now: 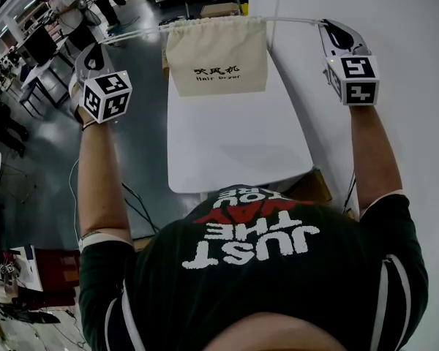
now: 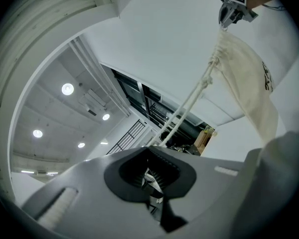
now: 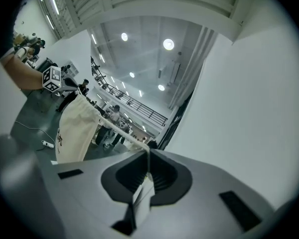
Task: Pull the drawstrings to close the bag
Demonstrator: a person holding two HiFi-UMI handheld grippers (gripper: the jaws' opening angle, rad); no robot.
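Left hand-held gripper (image 1: 94, 55) and right hand-held gripper (image 1: 335, 36) are clamping the drawstrings (image 1: 135, 34) taut; the bag (image 1: 216, 57) is looking mostly cinched.

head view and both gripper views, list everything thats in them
bag: one, cream with black print, hanging in the air between the two tongs, over the table's far end
drawstrings: one run on each side, white, taut from the bag's gathered top out to the tongs
table: one, white, below the bag
cardboard box: one, brown, beyond the table
bystander: one, light top, far left background
left tongs: one, grey, shut on the drawstrings
right tongs: one, grey, shut on the drawstrings
marker cubes: two, white and black, one on each tongs
forearms: two, bare, raised either side of the table
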